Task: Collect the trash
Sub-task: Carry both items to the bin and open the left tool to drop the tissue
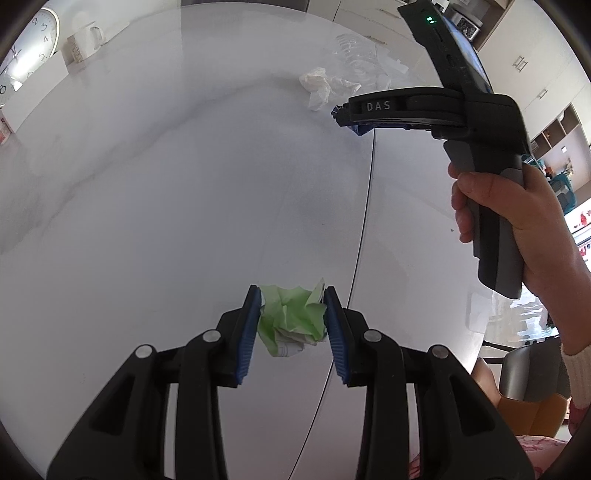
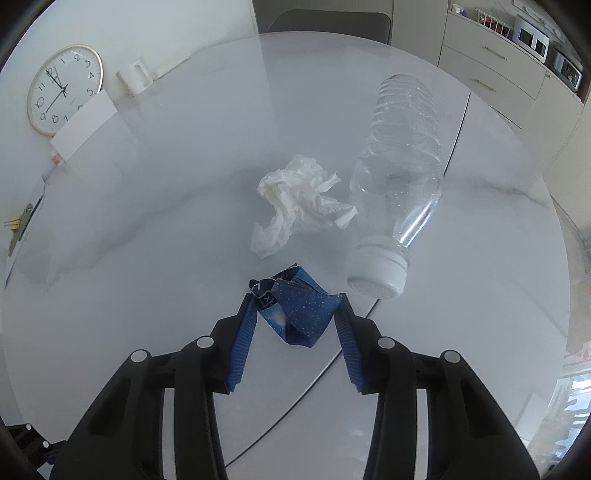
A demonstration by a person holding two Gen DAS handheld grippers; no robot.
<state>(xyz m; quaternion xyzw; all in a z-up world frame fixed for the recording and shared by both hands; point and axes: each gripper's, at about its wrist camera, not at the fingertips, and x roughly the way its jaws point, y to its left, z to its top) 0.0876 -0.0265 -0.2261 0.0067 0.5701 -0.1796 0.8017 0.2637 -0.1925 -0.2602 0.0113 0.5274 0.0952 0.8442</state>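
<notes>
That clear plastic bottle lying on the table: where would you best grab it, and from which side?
Grip the plastic bottle across its ribbed middle, coming down from above. It lies on its side on the table, white cap toward the camera, so both flanks are free.

A round, pale marble-look worktop with a thin dark seam fills both views ahead of the gripper. Beyond its far-left edge a white wall clock leans against the white wall, a white mug just right of it. Past the far edge stands a dark chair back. To the far right are cream drawers carrying small appliances, and open shelving. Even daylight.
</notes>
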